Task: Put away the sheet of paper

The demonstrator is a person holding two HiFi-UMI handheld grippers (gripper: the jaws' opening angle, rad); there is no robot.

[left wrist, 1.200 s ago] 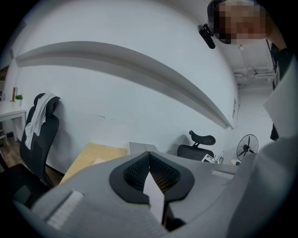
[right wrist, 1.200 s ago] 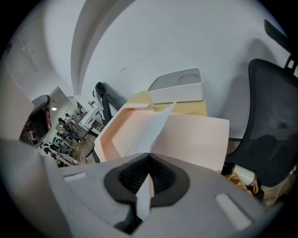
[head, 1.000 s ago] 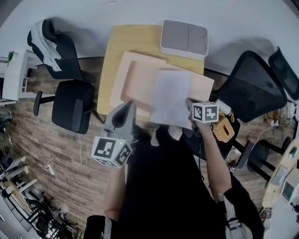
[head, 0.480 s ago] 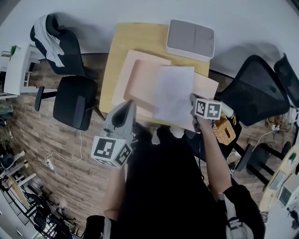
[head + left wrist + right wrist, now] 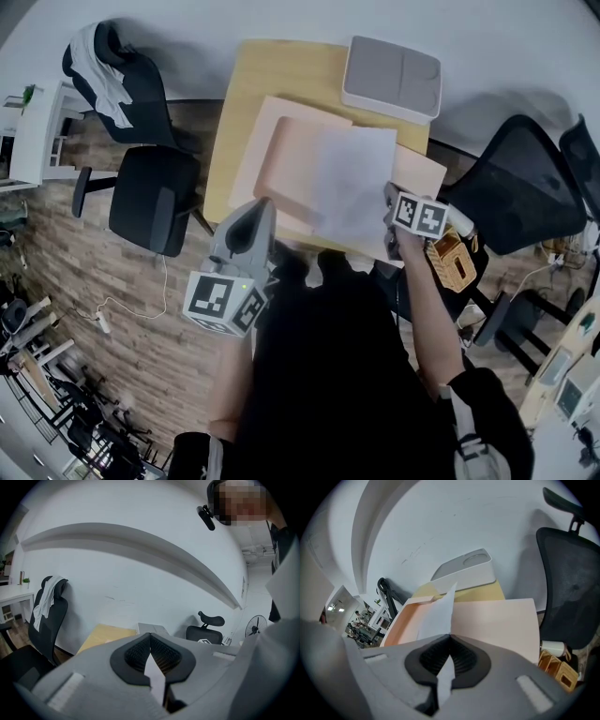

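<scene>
White sheet of paper (image 5: 356, 178) is pinched at its edge by the closed right gripper (image 5: 388, 201), above the flat pink folder (image 5: 286, 164) on the light wooden table (image 5: 267, 80). The left gripper (image 5: 255, 217) has its jaws together and seems empty. I judge that laying the sheet in and letting it go are still to do.

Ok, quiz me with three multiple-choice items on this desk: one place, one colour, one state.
1. The flat grey rectangular box sits on the light wooden table: A at its near edge; B at its far edge; C at its middle.
2. The open cardboard folder is: A green; B blue; C pale pink.
3. The right tongs are: A shut on the white sheet of paper; B open and empty; C lying on the table.
Answers: B, the head view shows it at the table's far side; C, its open face is pink; A, the right gripper view shows the paper pinched in them.
</scene>
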